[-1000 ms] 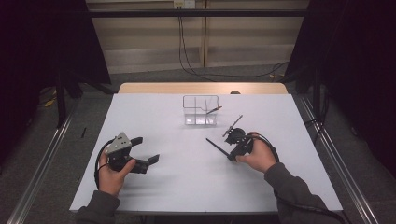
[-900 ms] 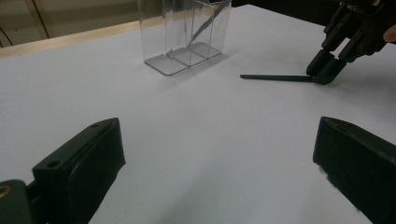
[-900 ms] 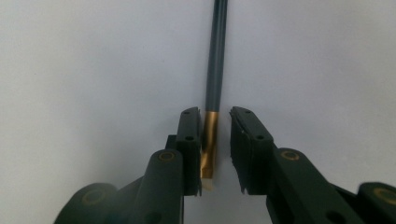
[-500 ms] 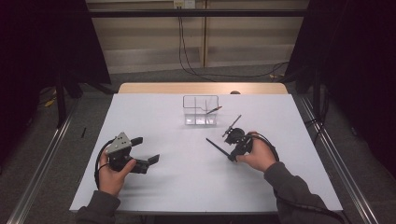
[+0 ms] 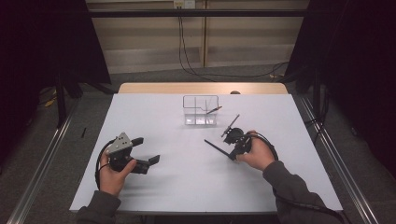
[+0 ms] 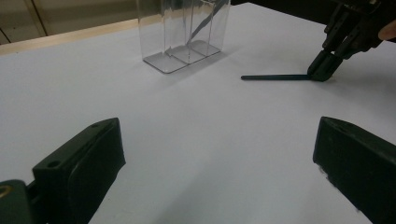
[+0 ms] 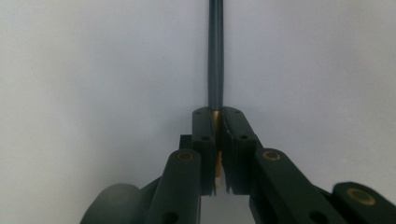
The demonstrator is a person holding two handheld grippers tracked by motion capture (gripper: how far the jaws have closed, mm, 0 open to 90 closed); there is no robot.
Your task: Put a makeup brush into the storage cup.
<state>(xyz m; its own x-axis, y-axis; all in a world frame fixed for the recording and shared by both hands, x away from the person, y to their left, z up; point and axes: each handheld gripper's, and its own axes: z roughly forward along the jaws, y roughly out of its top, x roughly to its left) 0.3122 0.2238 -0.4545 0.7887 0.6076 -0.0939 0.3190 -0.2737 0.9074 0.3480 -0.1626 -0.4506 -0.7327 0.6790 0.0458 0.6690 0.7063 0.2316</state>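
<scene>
Right gripper (image 7: 218,114): its jaws have just been closing and now stand clamped on one end of a thin dark stick (image 7: 215,51). In the right gripper view the stick runs straight out ahead of the jaw tips, and a short yellowish end of it sits pinched between the pads. In the high view the right gripper (image 5: 231,151) is held low over the desk (image 5: 187,186), and the stick (image 5: 215,147) extends from its tips toward the left gripper's side, lying close along the desk surface; whether its free end touches the surface cannot be told.

Left gripper (image 6: 219,158): jaws spread wide apart, nothing between them, bare desk (image 6: 210,135) beneath. In the high view the left gripper (image 5: 147,151) is held just above the desk, well apart from the right one.

Clear plastic holder (image 6: 184,32): stands upright ahead of the left gripper, divided into compartments. A second thin dark stick (image 6: 201,25) leans tilted inside it; which compartment cannot be told for certain. In the high view the holder (image 5: 201,112) lies beyond and to the left of the right gripper, near it but not touching, with the leaning stick (image 5: 212,110) poking out over its rim on the right gripper's side.

The left gripper view also shows the right gripper (image 6: 327,65) off to the front right, holding its stick (image 6: 275,77) out level above the desk.
</scene>
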